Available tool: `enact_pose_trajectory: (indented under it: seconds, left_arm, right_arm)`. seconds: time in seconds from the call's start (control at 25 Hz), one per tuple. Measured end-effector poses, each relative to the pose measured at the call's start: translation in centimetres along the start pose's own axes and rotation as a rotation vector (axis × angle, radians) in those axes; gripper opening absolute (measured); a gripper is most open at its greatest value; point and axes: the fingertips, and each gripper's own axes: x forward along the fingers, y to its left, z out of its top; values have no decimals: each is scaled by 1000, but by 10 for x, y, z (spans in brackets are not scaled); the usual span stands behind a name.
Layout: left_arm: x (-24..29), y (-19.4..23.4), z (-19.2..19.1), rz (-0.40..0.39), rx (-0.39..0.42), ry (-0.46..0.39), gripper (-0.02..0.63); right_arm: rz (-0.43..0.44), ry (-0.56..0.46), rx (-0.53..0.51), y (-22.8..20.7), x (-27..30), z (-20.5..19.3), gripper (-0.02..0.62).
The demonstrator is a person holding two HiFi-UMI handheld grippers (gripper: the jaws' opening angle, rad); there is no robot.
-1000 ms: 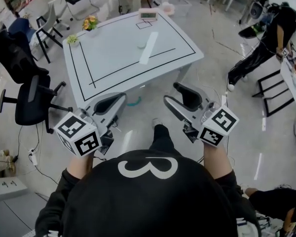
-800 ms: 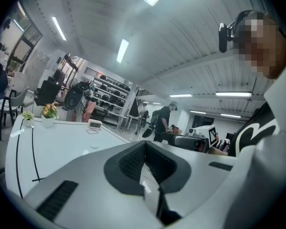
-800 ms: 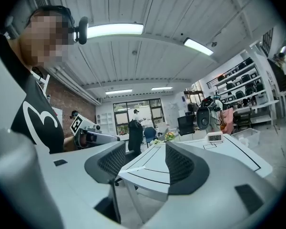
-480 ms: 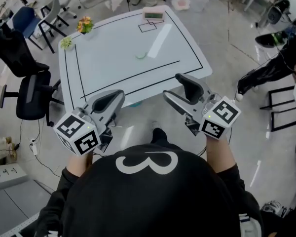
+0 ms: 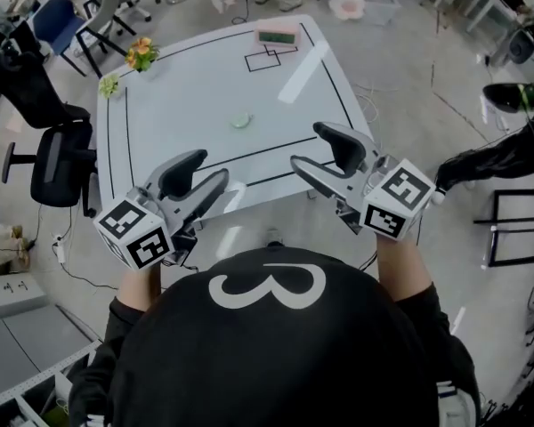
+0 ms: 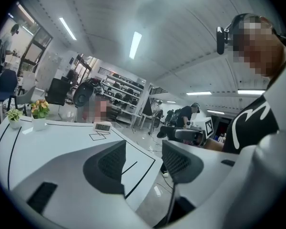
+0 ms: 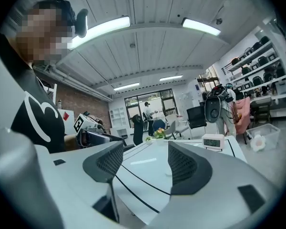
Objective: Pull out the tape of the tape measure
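Note:
The tape measure [image 5: 241,120] is a small round pale-green thing lying alone near the middle of the white table [image 5: 160,105]. Both grippers hover over the table's near edge, well short of it. My left gripper [image 5: 206,169] is at the near left, its jaws opening with nothing between them; in the left gripper view [image 6: 143,159] only the tabletop shows through the gap. My right gripper [image 5: 313,147] is at the near right, its jaws also opening and empty, and the right gripper view [image 7: 144,161] shows bare table between its pads.
A small digital clock [image 5: 277,36] stands at the table's far edge beside a drawn rectangle. A flower pot [image 5: 141,53] and a small plant [image 5: 109,84] sit at the far left corner. Office chairs [image 5: 58,163] stand left of the table; a person's leg [image 5: 489,154] shows at the right.
Both grippers have come forward from short of the table to over its near edge. The left jaws have gone from shut to apart; the right jaws have spread wider.

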Motion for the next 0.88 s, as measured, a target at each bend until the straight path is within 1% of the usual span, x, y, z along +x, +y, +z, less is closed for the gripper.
enact_pose_trajectory:
  seconds: [0.08,0.2,0.36,0.52,0.72,0.88]
  left_arm:
    - [13,1,-1,10,27,12,260]
    - [28,0,-6,14,85,46,315]
    - [38,7,-14,29,114,66,328]
    - [48,28,-25,52,149,92,331]
    - [66,64,-51,75,210,176,331]
    - [87,100,-71,98,220,231,337]
  right_arm:
    - [20,12,-9,-13,0,-1,285]
    - [47,28,-27,-27,1,-4,293]
    - [73,53,-42,-40,5,-14,307]
    - [91,106,-30,-52,16,-34,313]
    - [93,168,5,-66,32,-59,314]
    - [90,188,28,-79,41,-70,314]
